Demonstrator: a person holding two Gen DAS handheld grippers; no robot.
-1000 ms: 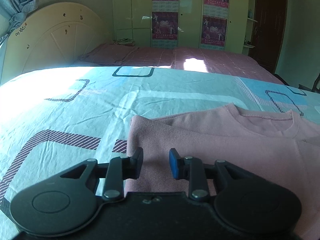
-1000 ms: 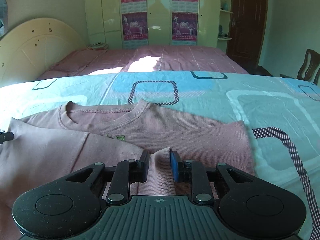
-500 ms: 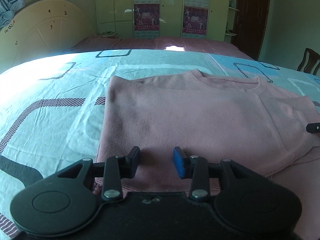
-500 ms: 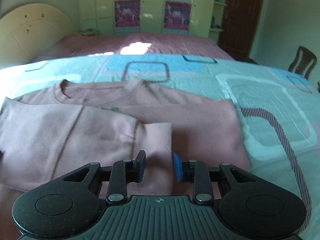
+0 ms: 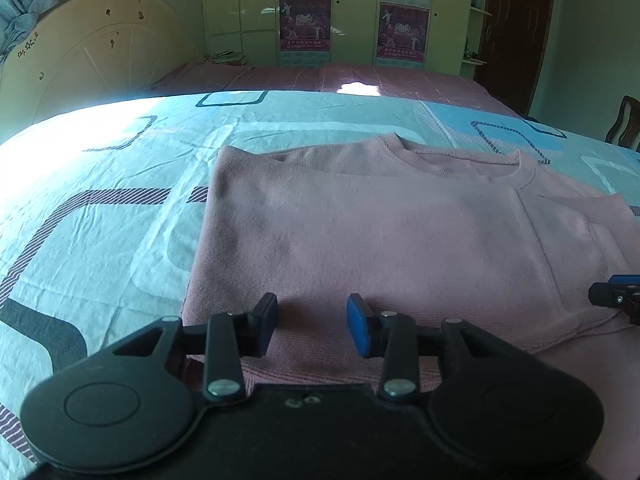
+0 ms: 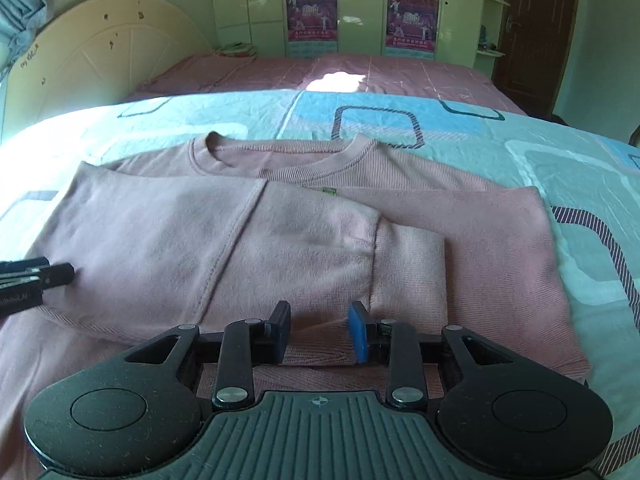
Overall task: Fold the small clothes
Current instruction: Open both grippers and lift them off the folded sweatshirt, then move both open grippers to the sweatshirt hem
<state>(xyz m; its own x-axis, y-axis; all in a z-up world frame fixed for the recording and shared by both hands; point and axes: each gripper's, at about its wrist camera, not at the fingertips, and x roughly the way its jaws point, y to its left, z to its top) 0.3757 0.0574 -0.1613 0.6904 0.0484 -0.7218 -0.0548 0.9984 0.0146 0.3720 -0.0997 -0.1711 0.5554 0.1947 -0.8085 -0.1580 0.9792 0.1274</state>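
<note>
A pink sweatshirt (image 5: 380,240) lies flat on the turquoise patterned bedsheet (image 5: 100,240), with its neckline (image 6: 288,152) at the far side. Its left part is folded over the body, and the sleeve lies across the front, ending in a ribbed cuff (image 6: 412,272). My left gripper (image 5: 313,328) hovers open over the near left edge of the fold with nothing between its pads. My right gripper (image 6: 318,334) is open just short of the cuff, and the fabric lies below it, not pinched. Each gripper's tip shows in the other's view: the right (image 5: 616,300), the left (image 6: 36,280).
A cream headboard (image 5: 88,64) stands at the far left. Beyond the sheet is a second bed with a pink cover (image 6: 320,72). Behind it are wardrobes with posters (image 5: 306,20) and a dark door (image 6: 536,28). A wooden chair (image 5: 624,120) stands at the right.
The right gripper has let go of the pinched sleeve, which now lies flat across the sweatshirt. Both grippers have drawn back toward the near edge, their jaws a little wider.
</note>
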